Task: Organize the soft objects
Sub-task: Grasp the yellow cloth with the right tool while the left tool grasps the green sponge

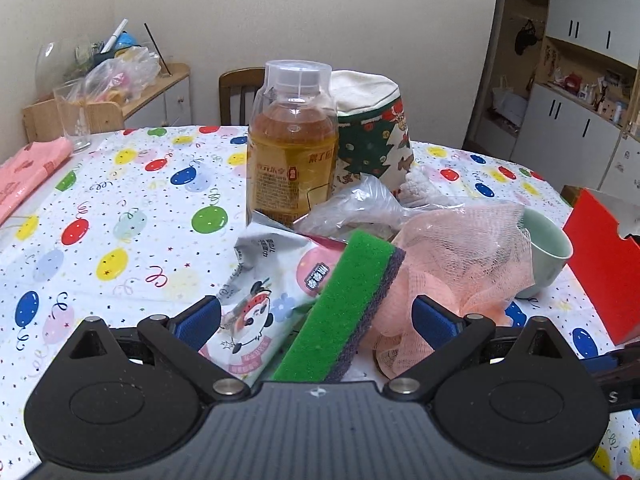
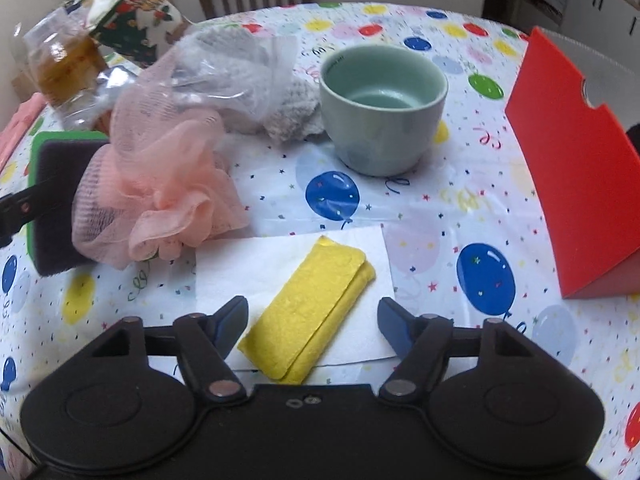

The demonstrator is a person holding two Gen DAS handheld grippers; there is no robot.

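Note:
A green sponge (image 1: 344, 304) with a purple scrub layer leans on a wet-wipe pack (image 1: 260, 300), beside a pink mesh bath puff (image 1: 460, 264). My left gripper (image 1: 316, 320) is open around the sponge's near end, and its blue pads stand clear of the sponge. A folded yellow cloth (image 2: 312, 312) lies on a white paper sheet (image 2: 248, 264) on the balloon-print tablecloth (image 2: 420, 208). My right gripper (image 2: 312, 316) points steeply down over the cloth, open, with the cloth between its pads and a small gap on either side. The sponge (image 2: 60, 184) and puff (image 2: 168, 184) also show at the left of the right wrist view.
A bottle of tea (image 1: 292, 152) and a Christmas-print fabric pouch (image 1: 372, 136) stand behind the pile. A pale green cup (image 2: 384, 108), a crumpled plastic bag (image 2: 232, 68) over a white knit cloth (image 2: 296, 124), and a red box (image 2: 572, 184) lie beyond the yellow cloth. A pink cloth (image 1: 28, 172) lies far left.

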